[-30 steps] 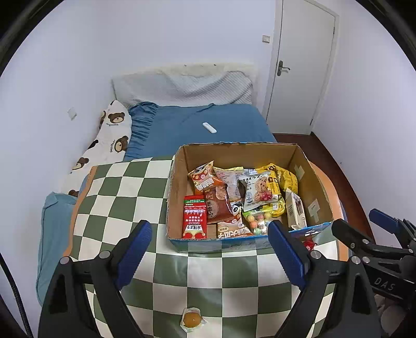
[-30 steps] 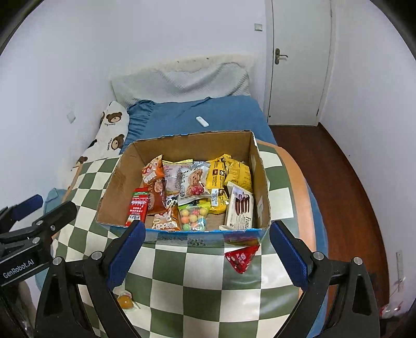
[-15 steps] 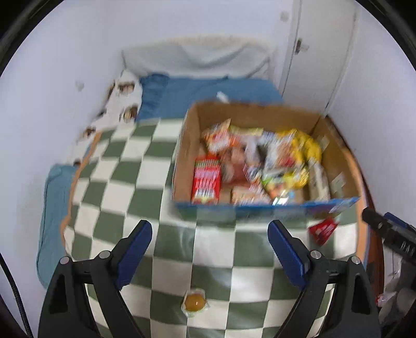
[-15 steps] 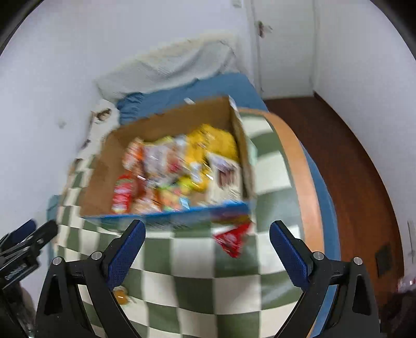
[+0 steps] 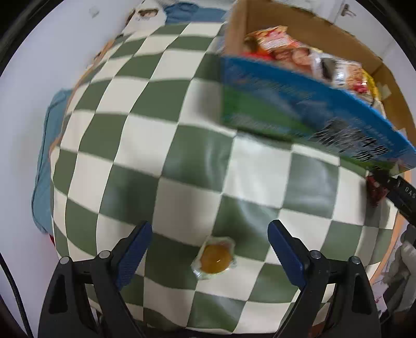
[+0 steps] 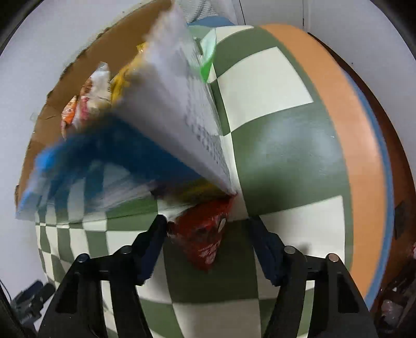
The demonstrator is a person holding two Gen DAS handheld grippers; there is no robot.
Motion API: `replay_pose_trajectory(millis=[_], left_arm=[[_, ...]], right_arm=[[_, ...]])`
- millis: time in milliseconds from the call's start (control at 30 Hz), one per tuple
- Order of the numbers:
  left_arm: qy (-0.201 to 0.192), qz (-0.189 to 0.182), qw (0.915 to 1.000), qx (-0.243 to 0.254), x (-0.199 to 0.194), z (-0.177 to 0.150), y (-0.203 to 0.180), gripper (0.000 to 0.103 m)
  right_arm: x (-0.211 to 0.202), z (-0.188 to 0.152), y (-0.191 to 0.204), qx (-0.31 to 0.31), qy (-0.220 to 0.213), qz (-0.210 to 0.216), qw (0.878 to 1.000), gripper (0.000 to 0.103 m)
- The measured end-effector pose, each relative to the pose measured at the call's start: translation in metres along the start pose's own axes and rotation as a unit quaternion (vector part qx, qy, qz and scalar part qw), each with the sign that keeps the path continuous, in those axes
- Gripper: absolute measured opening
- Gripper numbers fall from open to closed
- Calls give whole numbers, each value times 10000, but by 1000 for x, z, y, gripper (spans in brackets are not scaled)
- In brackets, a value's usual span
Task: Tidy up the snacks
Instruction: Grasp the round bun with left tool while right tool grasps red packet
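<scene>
A small clear packet with an orange-yellow sweet [image 5: 215,258] lies on the green-and-white checkered cloth [image 5: 145,145], between the open fingers of my left gripper [image 5: 209,249], which is low over it. A red triangular snack packet [image 6: 205,236] lies at the front right corner of the cardboard box [image 6: 161,135]. My right gripper [image 6: 208,234] is open with its fingers on either side of the red packet. The box [image 5: 299,104] is full of snack bags. The red packet [image 5: 375,188] and the right gripper's tip show at the right edge of the left wrist view.
The table's orange rim [image 6: 345,135] curves along the right, with dark floor beyond. A blue bed and a bear-print pillow [image 5: 145,13] lie past the table's far edge. White walls stand close on both sides.
Both grippers have dropped down and forward toward the table. The left one now frames the orange sweet packet. The right one now frames the red packet at the box corner. Both stay open.
</scene>
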State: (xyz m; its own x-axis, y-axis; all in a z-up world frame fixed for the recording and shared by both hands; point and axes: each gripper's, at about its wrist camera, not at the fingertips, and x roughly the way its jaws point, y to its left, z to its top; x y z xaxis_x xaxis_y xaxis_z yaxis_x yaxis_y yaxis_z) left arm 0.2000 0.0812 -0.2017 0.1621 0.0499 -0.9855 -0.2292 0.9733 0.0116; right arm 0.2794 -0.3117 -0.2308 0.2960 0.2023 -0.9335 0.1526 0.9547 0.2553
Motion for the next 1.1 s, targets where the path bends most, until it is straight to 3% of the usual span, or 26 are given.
replay_pose_trajectory(millis=[67,233,433,533,600,800,967,1100], left_arm=[[126,21,9999,-97,5,-5,10,91],[572,-289,9977,-236,21,-20,25,91],[1032,-604,9928,50,55,-36,12,89],[1153,-612,9913,183,73,-41,5,64],[1283,-640,9893,260,88,-45,1,58],[1211,-478,9904,465,103,-48,-7,53],[1045,-519,9921,461,84,-47,-14,38],[823,-661,9927,578,59,-33,-23,38]], right_arm=[[0,-2,6,-190,-147,-5,9997,51],[-5,-23,25,-581,-107,200,9981,49],[-11,-74,52,-969,224,441,9941,49],[-7,-93,62,-1095,344,454,9923,49],[-5,-98,70,-1183,377,429,9913,49],[4,-115,93,-1378,423,330,9890,49],[4,-119,110,-1434,431,364,9881,47],[-8,-116,118,-1467,358,512,9872,42]])
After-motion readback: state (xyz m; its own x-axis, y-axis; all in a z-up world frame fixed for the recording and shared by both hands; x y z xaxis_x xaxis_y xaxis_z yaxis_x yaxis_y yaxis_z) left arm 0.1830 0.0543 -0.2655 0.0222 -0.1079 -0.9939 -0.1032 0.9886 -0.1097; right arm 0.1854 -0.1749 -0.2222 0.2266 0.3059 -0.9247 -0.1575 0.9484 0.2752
